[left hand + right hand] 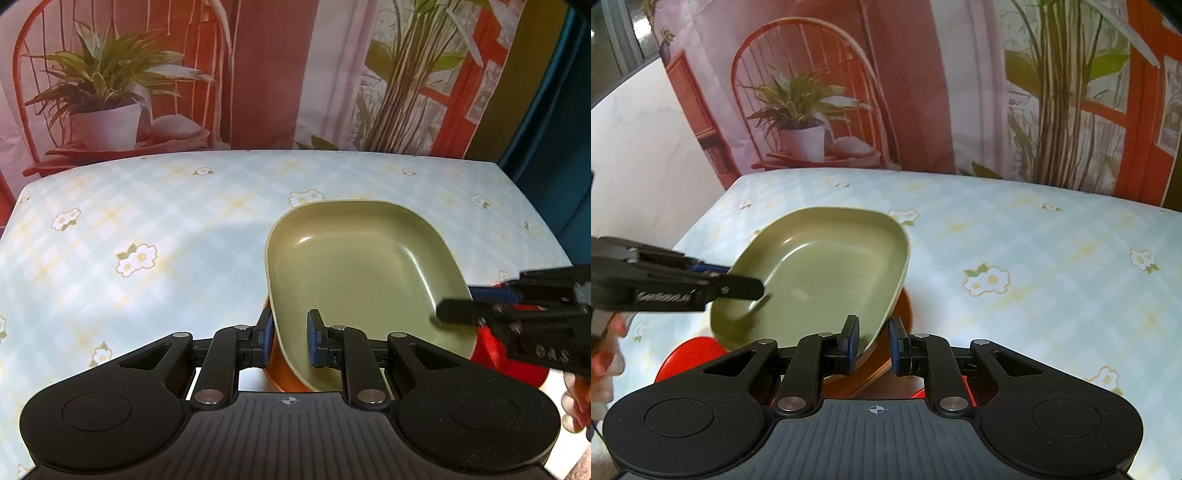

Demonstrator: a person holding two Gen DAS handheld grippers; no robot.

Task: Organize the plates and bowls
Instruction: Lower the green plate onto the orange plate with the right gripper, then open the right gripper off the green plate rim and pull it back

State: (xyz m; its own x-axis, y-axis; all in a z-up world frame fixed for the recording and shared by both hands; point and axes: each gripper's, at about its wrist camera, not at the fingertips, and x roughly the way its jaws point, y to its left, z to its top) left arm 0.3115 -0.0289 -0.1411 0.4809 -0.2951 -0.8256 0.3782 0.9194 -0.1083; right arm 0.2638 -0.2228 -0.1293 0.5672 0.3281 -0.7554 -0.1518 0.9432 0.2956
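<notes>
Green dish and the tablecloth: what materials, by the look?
Green dish: looks like glazed ceramic or melamine, I cannot tell which; smooth and glossy, with bright streaks of light along its inner curve.
Tablecloth: looks like printed vinyl or oilcloth; flat, unwrinkled, with a soft sheen over its check-and-flower print. Hedged.

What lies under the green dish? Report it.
Under the green dish sits an orange-brown dish, only its edge showing, and a red piece beside it. How many more are stacked below is covered.
</notes>
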